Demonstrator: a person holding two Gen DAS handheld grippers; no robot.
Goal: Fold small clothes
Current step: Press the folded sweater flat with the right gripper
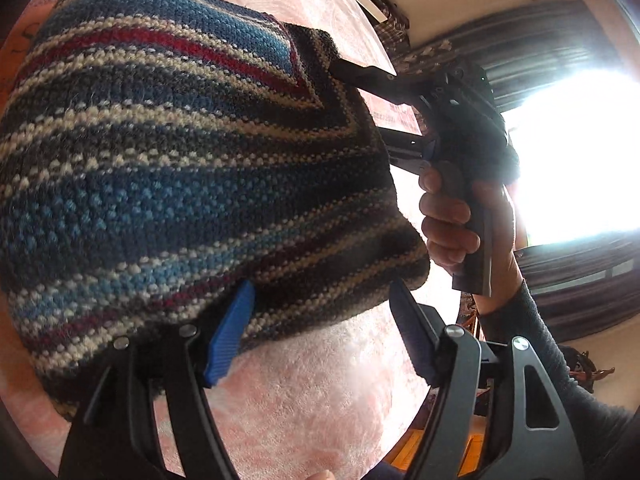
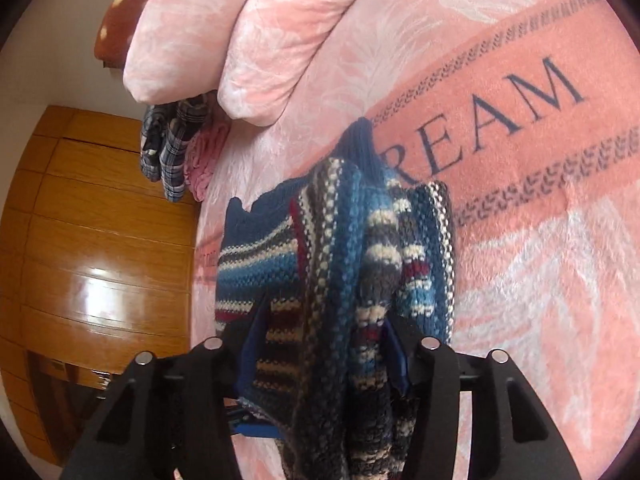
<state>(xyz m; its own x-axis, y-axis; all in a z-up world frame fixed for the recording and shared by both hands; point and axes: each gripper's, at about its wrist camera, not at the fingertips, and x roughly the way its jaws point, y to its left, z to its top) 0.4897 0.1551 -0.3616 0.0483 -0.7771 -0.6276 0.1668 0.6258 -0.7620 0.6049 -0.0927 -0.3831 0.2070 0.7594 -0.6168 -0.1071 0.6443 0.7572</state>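
A knitted sweater [image 1: 168, 168] striped in blue, navy, cream and dark red fills the left wrist view, held up above the pink bed. My left gripper [image 1: 320, 286] stands open under its lower hem, with the blue pads [image 1: 230, 332] wide apart and the hem draped against the left one. In the right wrist view the sweater [image 2: 340, 264] is bunched thickly between the jaws of my right gripper [image 2: 324, 312], which is shut on it. From the left wrist view, the right gripper's fingers [image 1: 362, 75] reach into the sweater's far edge, with a hand [image 1: 448, 220] on the handle.
A pink blanket [image 2: 520, 220] with dark letters covers the bed. Pink pillows [image 2: 224, 28] and a plaid cloth [image 2: 172, 148] lie at its far end. A glossy wooden cabinet [image 2: 100, 240] stands beside the bed. A bright window [image 1: 580, 152] with dark curtains is on the right.
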